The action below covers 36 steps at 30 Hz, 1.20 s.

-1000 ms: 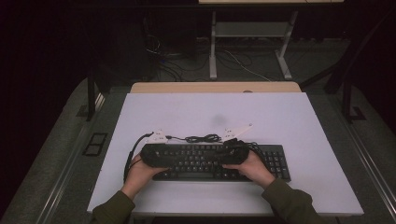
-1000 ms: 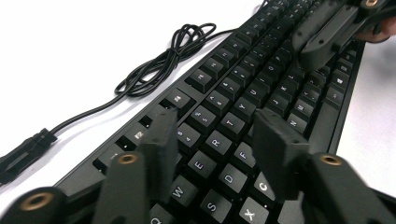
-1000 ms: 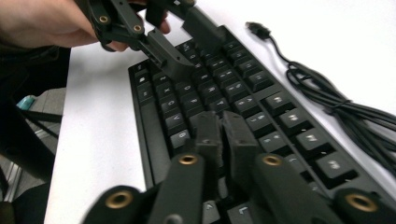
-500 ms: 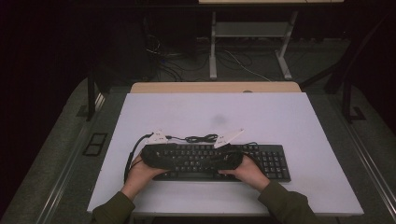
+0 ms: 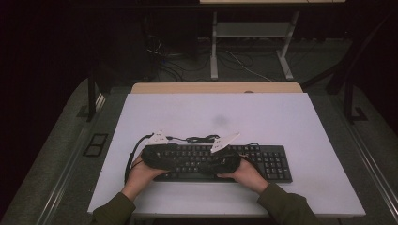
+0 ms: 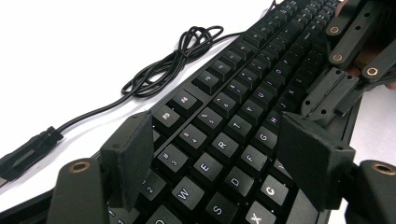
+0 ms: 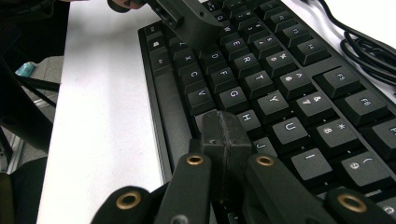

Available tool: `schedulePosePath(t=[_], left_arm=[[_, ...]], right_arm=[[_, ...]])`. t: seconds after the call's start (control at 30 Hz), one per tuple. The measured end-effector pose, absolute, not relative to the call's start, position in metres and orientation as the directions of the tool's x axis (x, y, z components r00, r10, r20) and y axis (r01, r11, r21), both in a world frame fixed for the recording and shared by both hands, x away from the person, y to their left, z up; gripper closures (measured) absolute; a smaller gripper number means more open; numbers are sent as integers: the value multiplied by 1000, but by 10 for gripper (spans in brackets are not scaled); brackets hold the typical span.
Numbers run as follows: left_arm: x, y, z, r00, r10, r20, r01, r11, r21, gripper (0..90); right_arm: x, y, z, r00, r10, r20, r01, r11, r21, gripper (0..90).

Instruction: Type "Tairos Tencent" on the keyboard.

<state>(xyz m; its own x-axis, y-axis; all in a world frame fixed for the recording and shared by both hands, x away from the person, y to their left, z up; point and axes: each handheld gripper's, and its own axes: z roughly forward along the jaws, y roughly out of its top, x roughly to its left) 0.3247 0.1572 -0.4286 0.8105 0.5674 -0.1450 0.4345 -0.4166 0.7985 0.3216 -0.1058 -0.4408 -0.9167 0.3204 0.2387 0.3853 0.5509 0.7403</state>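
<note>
Your black keyboard (image 5: 225, 161) lies flat on the white worktop (image 5: 291, 122), near its front edge and a little left of centre, with its long side running across in front of you. Its cable (image 6: 173, 58) trails off the back edge in a loose bundle on the worktop, and the plug end lies on the white surface beside the keyboard's corner. Your left tongs (image 6: 219, 158) hover over the left half of the keys, jaws released and standing apart with nothing between them; they have just been opening, and the letter keys around E, R, D and F show in the gap. Your right tongs (image 7: 223, 135) are clenched, both pads pressed together with nothing caught in them, and their tip sits at the H and J keys, on or just above the key tops; you cannot tell from here whether it presses. In the high view the two tongs point toward each other over the middle of the keyboard, close but apart.
</note>
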Motion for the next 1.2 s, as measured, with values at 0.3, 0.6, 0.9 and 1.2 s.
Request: schedulePosePath(t=[0.3,0.6,0.9,1.2], left_arm=[[325,158,-428,809,571,-143,433,-413,802,274],[325,158,-428,808,572,-140,431,-413,802,274],[324,159,-427,808,574,-136,429,-413,803,292],[321,160,-426,817,558,-146,427,-416,803,413]], right_arm=[[321,-105,-443,-916,323,237,386,555,737,893],[322,-106,-442,-915,325,238,387,546,743,891],[323,-109,-439,-914,326,240,387,529,755,840],[325,-114,-436,-907,348,237,395,505,767,695]])
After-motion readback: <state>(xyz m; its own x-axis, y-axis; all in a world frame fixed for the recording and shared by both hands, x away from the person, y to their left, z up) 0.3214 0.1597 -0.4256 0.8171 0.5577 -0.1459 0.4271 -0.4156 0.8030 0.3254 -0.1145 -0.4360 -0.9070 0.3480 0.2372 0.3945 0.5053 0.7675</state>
